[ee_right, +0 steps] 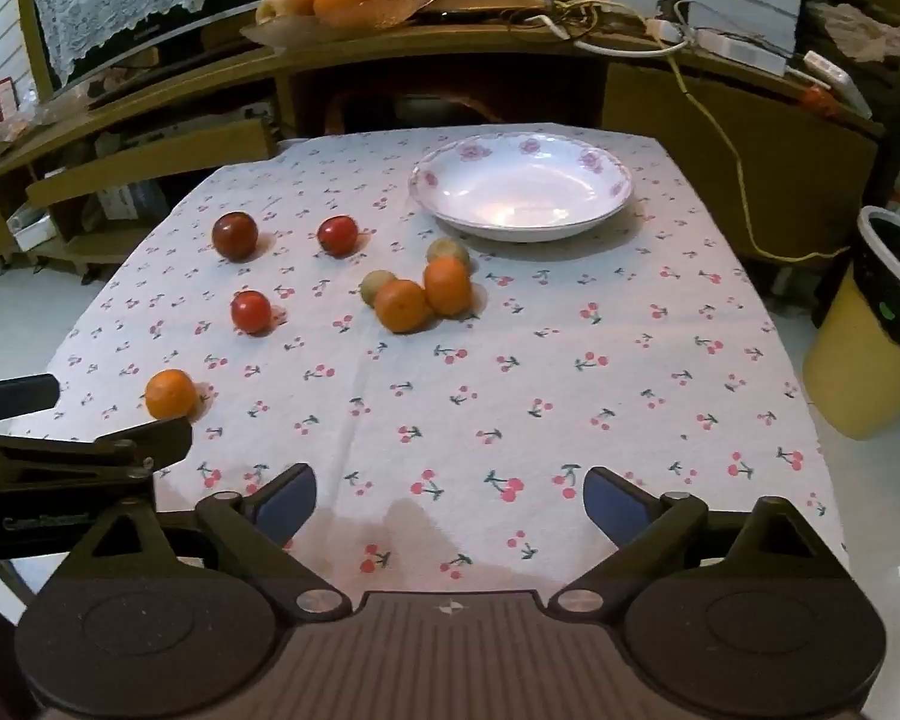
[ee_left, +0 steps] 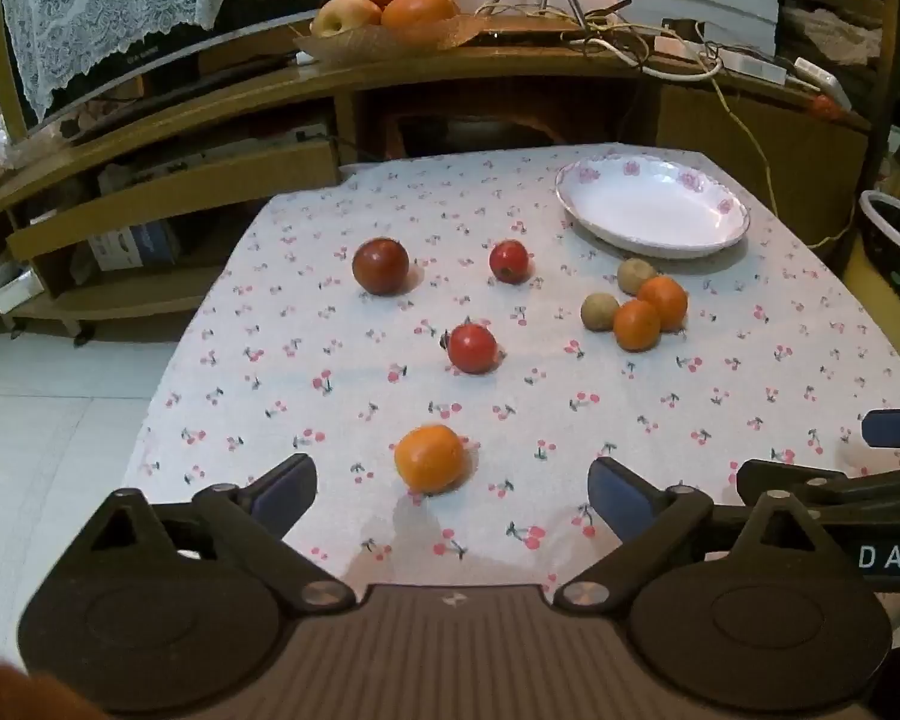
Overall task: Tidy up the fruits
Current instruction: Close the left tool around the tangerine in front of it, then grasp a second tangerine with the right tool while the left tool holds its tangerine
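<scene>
We hold both tongs released: left tongs [ee_left: 452,495] flank a near orange [ee_left: 429,458]; right tongs [ee_right: 450,507] hover over bare table [ee_right: 570,372]; plate [ee_right: 621,189] far.

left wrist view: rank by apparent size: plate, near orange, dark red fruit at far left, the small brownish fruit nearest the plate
1. plate, clearly largest.
2. near orange, but it sits closest to the left claw, so nearness inflates it.
3. dark red fruit; true size against the orange is unsure.
4. brownish fruit, smallest.
</scene>
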The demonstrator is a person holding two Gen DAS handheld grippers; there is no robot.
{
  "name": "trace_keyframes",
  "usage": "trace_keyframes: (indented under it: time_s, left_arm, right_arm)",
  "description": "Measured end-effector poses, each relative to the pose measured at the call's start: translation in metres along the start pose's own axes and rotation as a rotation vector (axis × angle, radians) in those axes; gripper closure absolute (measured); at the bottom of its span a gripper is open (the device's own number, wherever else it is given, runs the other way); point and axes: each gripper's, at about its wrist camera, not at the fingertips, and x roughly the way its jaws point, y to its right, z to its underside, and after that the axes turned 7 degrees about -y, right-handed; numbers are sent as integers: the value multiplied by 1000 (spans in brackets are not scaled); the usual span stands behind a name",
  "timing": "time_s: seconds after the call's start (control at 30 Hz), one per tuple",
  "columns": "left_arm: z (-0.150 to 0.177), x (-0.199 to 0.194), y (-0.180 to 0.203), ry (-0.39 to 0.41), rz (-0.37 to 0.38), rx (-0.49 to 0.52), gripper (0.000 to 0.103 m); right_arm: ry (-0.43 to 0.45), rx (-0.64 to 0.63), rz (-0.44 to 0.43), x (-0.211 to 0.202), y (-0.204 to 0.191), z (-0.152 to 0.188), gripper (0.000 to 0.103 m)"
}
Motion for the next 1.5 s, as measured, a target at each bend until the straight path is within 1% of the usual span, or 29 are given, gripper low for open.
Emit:
trace_keyframes:
  time_s: [0.1, 0.3, 0.4, 0.43, 0.5, 0.57, 0.6, 0.67, 0.7, 0.8, 0.87, 0.97, 1.03, 1.1, 1.27, 1.4, 1.5]
  left_arm:
    - [-4, 1, -3, 5, 6, -2, 2]
    - [-7, 20, -9, -24, 27, -7, 2]
    - [-10, 26, -10, -27, 20, 1, 2]
    - [-11, 28, -11, -22, 16, 3, 2]
    - [-12, 33, -12, -25, 19, 15, 5]
    - [-11, 39, -12, -43, 25, 24, 11]
    - [-12, 42, -12, -53, 32, 23, 12]
    - [-12, 47, -11, -66, 40, 26, 16]
    - [-12, 49, -10, -67, 41, 32, 18]
    - [-13, 50, -9, -58, 38, 49, 26]
    - [-13, 54, -12, -69, 38, 44, 38]
    - [-13, 60, -17, -97, 50, 23, 49]
    - [-13, 62, -16, -104, 49, 27, 51]
    - [-12, 63, -15, -104, 45, 35, 56]
    - [-13, 64, -15, -106, 58, 30, 64]
    - [-13, 63, -10, -106, 43, 45, 64]
    - [-13, 63, -4, -108, 44, 63, 64]
  right_arm:
    - [7, 0, -7, -2, -1, -5, 8]
    - [-10, -24, -5, 7, -5, -13, 8]
    - [-14, -54, 4, 13, -6, -17, 9]
    - [-30, -58, 1, 15, -6, -19, 9]
    - [-37, -63, -3, 19, -8, -23, 9]
    - [-37, -57, -17, 22, -8, -28, 9]
    - [-26, -53, -21, 22, -8, -29, 9]
    - [-17, -54, -11, 24, -7, -31, 9]
    - [-14, -50, -11, 26, -6, -32, 9]
    - [-19, -44, -4, 30, -3, -34, 9]
    - [-25, -38, -5, 32, -1, -37, 9]
    - [-19, -42, -7, 34, -1, -40, 10]
    - [-16, -41, -16, 35, -1, -41, 10]
    - [-11, -42, -22, 35, -2, -42, 12]
    - [0, -44, -40, 33, -1, -41, 13]
    - [-4, -29, -65, 31, 5, -38, 22]
    - [-2, -21, -59, 29, 10, -37, 22]
